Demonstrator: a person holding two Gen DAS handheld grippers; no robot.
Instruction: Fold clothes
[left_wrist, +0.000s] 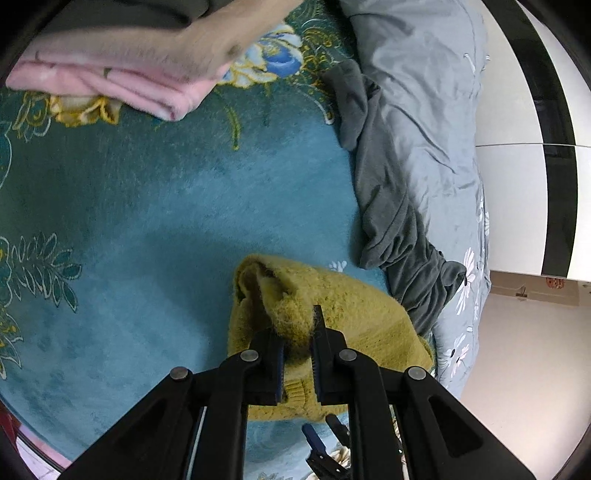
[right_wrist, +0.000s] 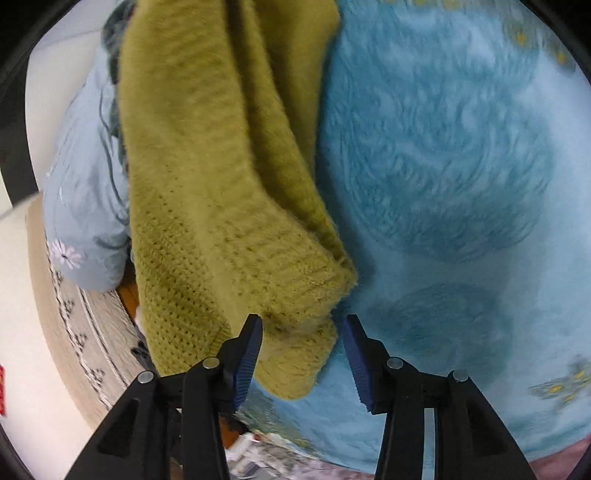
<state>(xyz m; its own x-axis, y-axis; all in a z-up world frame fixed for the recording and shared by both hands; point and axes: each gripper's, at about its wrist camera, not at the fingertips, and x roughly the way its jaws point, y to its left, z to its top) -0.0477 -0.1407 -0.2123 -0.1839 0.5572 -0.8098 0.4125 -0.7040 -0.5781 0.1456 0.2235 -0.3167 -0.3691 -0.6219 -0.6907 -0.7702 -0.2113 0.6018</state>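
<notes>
A fuzzy olive-green knit sweater (left_wrist: 332, 332) lies bunched on the teal floral blanket (left_wrist: 166, 206). My left gripper (left_wrist: 295, 325) is shut on a raised fold of it, and the fabric bulges up between the two fingers. In the right wrist view the sweater (right_wrist: 221, 166) runs away from me in a long folded strip. Its ribbed hem corner sits between the fingers of my right gripper (right_wrist: 302, 319), which stands open around it. The blue pads (right_wrist: 356, 354) are well apart and do not press the knit.
A folded pink garment (left_wrist: 110, 81) lies at the far left under a person's forearm (left_wrist: 221, 40). A crumpled dark grey garment (left_wrist: 388, 206) rests against a grey-blue flowered duvet (left_wrist: 424, 92) on the right. The bed's edge and pale floor (left_wrist: 517, 369) lie beyond.
</notes>
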